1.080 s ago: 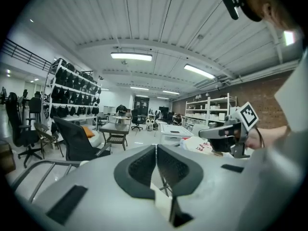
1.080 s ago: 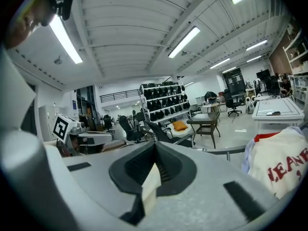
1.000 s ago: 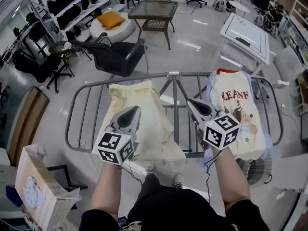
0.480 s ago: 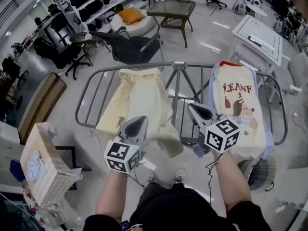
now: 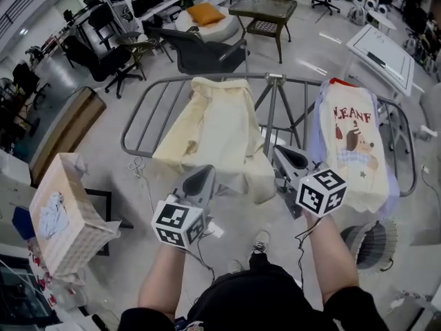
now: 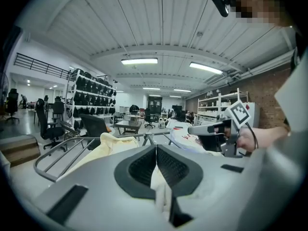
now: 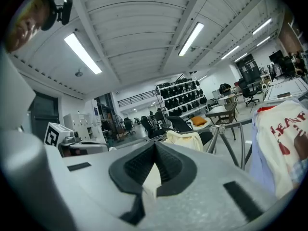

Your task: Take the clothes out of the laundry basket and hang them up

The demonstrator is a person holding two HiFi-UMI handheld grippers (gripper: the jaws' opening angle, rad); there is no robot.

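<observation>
Grey hall floor spreads out below me, with shelves of dark bags, office chairs and a glass-topped table (image 5: 263, 9) at the far side. Across the middle stands a metal drying rack (image 5: 143, 112). Over its left part hangs a cream garment (image 5: 217, 129), and over its right part a white printed shirt (image 5: 355, 150) with red letters and a cartoon figure.

I hold my left gripper (image 5: 204, 174) low in front of the cream garment, close to its lower edge, with its jaws pressed together and nothing pinched between them. My right gripper (image 5: 284, 154) sits in front of the gap between the two garments, near the rack's middle legs. Its jaws are pressed together too and hold nothing. Both grippers point out toward the rack, nearly level, and are well apart from each other.

Off to my left, well away from the rack, the laundry basket (image 5: 69, 243) stands on the floor beside a dark frame. Inside it lies a crumpled white and blue cloth (image 5: 52, 219). At my lower right a round white grille (image 5: 375, 243) rests on the floor below the printed shirt.
</observation>
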